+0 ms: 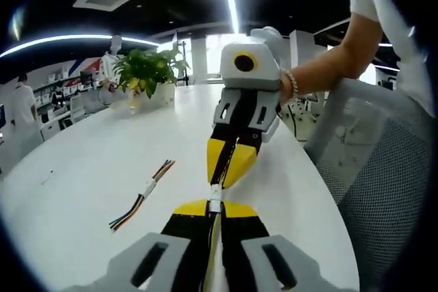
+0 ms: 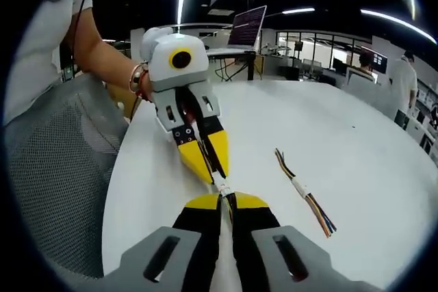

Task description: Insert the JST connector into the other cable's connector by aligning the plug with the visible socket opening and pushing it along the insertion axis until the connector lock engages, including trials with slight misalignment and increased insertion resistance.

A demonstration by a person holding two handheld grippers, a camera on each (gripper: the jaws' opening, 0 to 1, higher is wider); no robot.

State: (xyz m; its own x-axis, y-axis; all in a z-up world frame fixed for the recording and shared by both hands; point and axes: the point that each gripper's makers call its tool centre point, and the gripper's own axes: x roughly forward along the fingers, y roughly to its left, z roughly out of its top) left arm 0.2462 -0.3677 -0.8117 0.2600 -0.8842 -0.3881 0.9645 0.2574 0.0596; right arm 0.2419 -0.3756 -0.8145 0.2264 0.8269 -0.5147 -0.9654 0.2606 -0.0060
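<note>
A: Start wide. What carries all this?

B: A white desk point(image 1: 89, 169) with a rounded edge. Lying on it, off to the side of both grippers, is a spare cable point(image 1: 142, 195) of coloured wires with a white connector at its middle; in the right gripper view that same spare cable point(image 2: 305, 191) lies to the right of the jaws, well apart from them.

A: And the grippers themselves?

B: They meet tip to tip above the desk. In the left gripper view the left gripper point(image 1: 214, 208) rises from the bottom with its jaws clenched on a white JST connector point(image 1: 215, 198), and the right gripper point(image 1: 230, 169) comes down from ahead, jaws also pinched together. In the right gripper view, the right gripper point(image 2: 226, 202) is closed on its own cable end, and the left gripper point(image 2: 213, 170) points straight back at it.

A: So where is the plug relative to the socket?

B: Directly ahead of each gripper, in the narrow gap between the yellow tips. The small white piece point(image 2: 223, 190) sits exactly there. The connector's long axis appears to run along the line joining the two grippers.

A: Seated yet?

B: I cannot tell; the joint is too small. I judge the coming move to be a straight push along that shared axis, neither hand nearer than the other.
</note>
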